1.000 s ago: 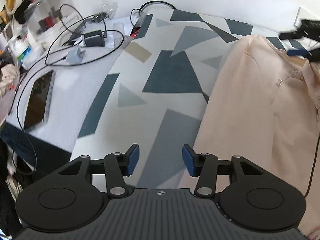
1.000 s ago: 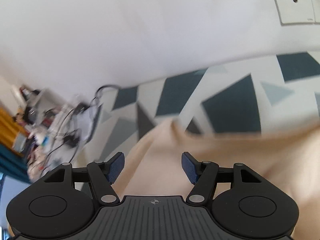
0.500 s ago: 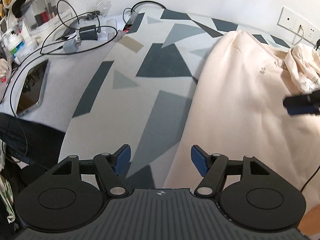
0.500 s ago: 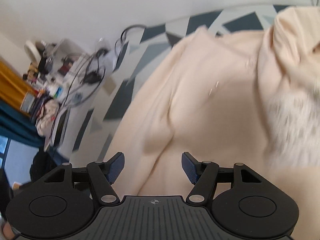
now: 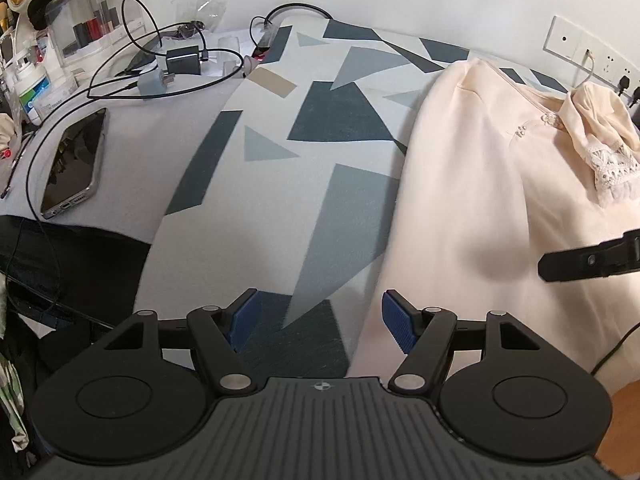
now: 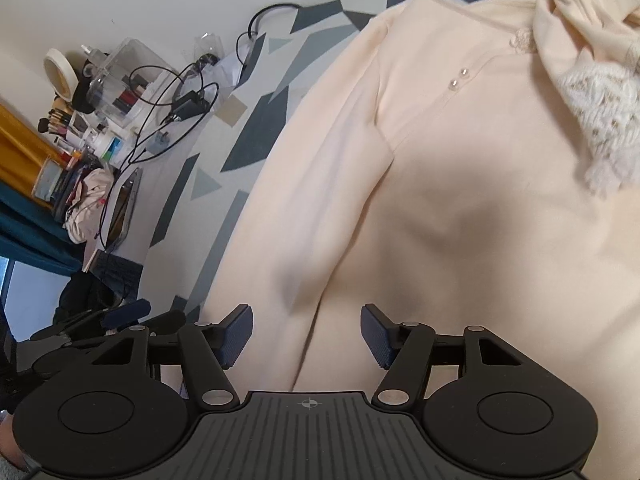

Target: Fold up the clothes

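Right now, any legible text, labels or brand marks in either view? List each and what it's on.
None can be read.
White tub with a blue-green label: print too small and blurred.
Items in the clear organizer: labels too small.
Phone: screen dark, no text.
Charger: no readable mark.
Each hand-held gripper body carries only a small crosshair symbol, no letters.
Garment: no print visible.

Garment (image 5: 480,208) on bedspread (image 5: 320,184), phone (image 5: 74,164) left
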